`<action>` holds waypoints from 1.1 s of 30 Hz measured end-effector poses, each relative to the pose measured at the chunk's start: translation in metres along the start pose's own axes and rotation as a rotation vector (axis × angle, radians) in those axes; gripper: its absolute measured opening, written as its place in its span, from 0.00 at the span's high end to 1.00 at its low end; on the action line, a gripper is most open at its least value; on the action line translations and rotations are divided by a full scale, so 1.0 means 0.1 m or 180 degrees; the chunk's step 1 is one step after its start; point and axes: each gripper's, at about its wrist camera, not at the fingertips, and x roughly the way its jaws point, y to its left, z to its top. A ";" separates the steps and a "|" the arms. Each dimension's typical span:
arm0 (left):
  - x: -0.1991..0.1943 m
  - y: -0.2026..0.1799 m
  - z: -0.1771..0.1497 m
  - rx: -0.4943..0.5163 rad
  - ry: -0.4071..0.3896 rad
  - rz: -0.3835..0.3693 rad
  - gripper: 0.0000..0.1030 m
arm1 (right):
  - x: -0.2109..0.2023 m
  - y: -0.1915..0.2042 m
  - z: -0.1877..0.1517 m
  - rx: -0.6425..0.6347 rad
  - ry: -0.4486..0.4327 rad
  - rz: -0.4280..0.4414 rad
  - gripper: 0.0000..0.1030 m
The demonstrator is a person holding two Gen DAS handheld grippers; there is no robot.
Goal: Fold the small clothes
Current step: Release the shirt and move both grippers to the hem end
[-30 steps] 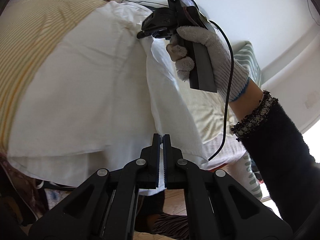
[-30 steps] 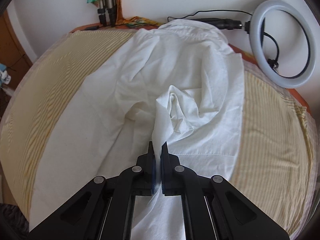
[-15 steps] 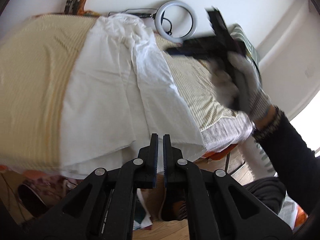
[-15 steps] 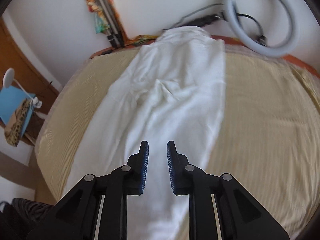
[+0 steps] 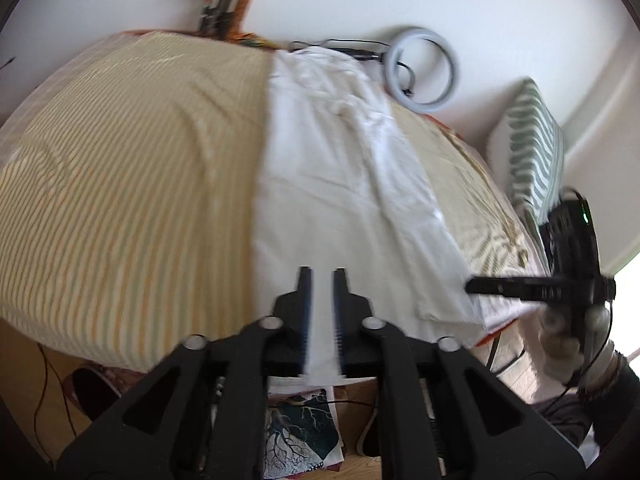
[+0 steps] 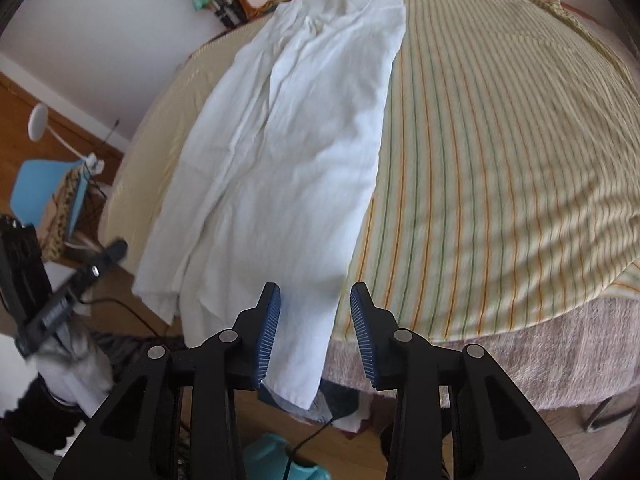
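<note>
A white garment (image 5: 340,184) lies stretched lengthwise over a bed with a yellow striped sheet (image 5: 120,184); it shows in the right wrist view (image 6: 288,152) too, its near end hanging over the bed edge. My left gripper (image 5: 320,276) is open a little, empty, above the garment's near end. My right gripper (image 6: 314,294) is open wide and empty, above the hanging end. The right gripper also shows in the left wrist view (image 5: 520,288), off the bed's right side. The left gripper shows blurred in the right wrist view (image 6: 80,276).
A ring light (image 5: 422,70) lies at the bed's far end by the wall. A green striped pillow (image 5: 536,152) stands at the right. A tripod (image 5: 218,12) leans at the far wall. A blue chair (image 6: 44,184) and wooden floor (image 6: 24,128) lie left.
Both grippers let go of the garment and pulled back toward the near bed edge. The raised fold has dropped and the garment now lies flat. The right jaws opened wide, the left slightly.
</note>
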 end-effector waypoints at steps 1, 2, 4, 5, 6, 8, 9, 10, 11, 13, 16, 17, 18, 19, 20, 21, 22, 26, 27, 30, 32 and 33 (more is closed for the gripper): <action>0.00 0.06 0.00 -0.0043 -0.0024 0.0043 0.84 | 0.02 0.01 -0.01 -0.0013 0.0030 -0.0001 0.92; 0.00 0.11 0.00 -0.0075 -0.0020 0.0077 0.84 | 0.02 0.04 -0.03 -0.0047 0.0025 -0.0043 0.95; 0.01 0.18 0.02 -0.0155 -0.0013 0.0104 0.84 | -0.03 0.03 -0.05 -0.0043 -0.0018 -0.0085 0.96; 0.00 0.19 0.03 -0.0167 -0.0015 0.0093 0.84 | -0.08 0.02 -0.06 -0.0047 -0.0055 -0.0091 0.97; -0.01 0.16 0.04 -0.0115 -0.0032 0.0092 0.84 | -0.11 -0.01 -0.08 -0.0042 -0.0083 -0.0107 0.97; 0.00 0.09 0.07 0.0055 -0.0058 0.0133 0.84 | -0.04 -0.05 -0.09 0.0037 -0.0040 -0.0074 0.97; 0.04 0.04 0.08 0.0145 -0.0062 0.0138 0.84 | 0.02 -0.05 -0.10 0.0021 0.0012 -0.0086 0.97; 0.07 0.03 0.08 0.0187 -0.0039 0.0128 0.84 | 0.05 -0.02 -0.11 -0.0040 0.0024 -0.0121 0.97; 0.14 0.00 0.07 0.0255 0.0019 0.0126 0.84 | 0.05 0.02 -0.11 -0.0144 0.0022 -0.0177 0.93; 0.27 -0.04 0.01 0.0367 0.0140 0.0143 0.84 | 0.04 0.10 -0.14 -0.0255 0.0051 -0.0234 0.91; 0.40 -0.12 -0.14 0.0667 0.0217 0.0276 0.84 | -0.10 0.16 -0.14 -0.0341 -0.0123 -0.0305 0.90; 0.39 -0.16 -0.17 0.0777 0.0185 0.0320 0.84 | -0.18 0.17 -0.15 -0.0392 -0.0240 -0.0371 0.90; 0.39 -0.17 -0.19 0.0827 0.0195 0.0333 0.84 | -0.27 0.22 -0.12 -0.0457 -0.0433 -0.0408 0.90; 0.38 -0.18 -0.20 0.0847 0.0202 0.0333 0.84 | -0.31 0.25 -0.11 -0.0495 -0.0539 -0.0383 0.90; 0.38 -0.18 -0.22 0.0856 0.0200 0.0334 0.84 | -0.35 0.27 -0.06 -0.0512 -0.0660 -0.0352 0.90; 0.38 -0.18 -0.23 0.0872 0.0197 0.0339 0.84 | -0.36 0.30 0.03 -0.0517 -0.0772 -0.0341 0.90; 0.38 -0.19 -0.23 0.0888 0.0191 0.0346 0.84 | -0.34 0.32 0.10 -0.0538 -0.0837 -0.0356 0.90; 0.38 -0.18 -0.23 0.0855 0.0176 0.0325 0.84 | -0.11 0.36 0.34 -0.0649 -0.0874 -0.0475 0.90; 0.38 -0.17 -0.23 0.0859 0.0174 0.0317 0.84 | -0.02 0.36 0.41 -0.0654 -0.0839 -0.0489 0.90; 0.37 -0.15 -0.24 0.0877 0.0170 0.0305 0.84 | 0.17 0.25 0.43 -0.0624 -0.0697 -0.0800 0.90; 0.35 -0.14 -0.25 0.0888 0.0180 0.0293 0.84 | 0.20 0.13 0.37 -0.0490 -0.0554 -0.0801 0.90; 0.35 -0.14 -0.26 0.0892 0.0187 0.0286 0.84 | 0.17 0.08 0.31 -0.0435 -0.0519 -0.0769 0.90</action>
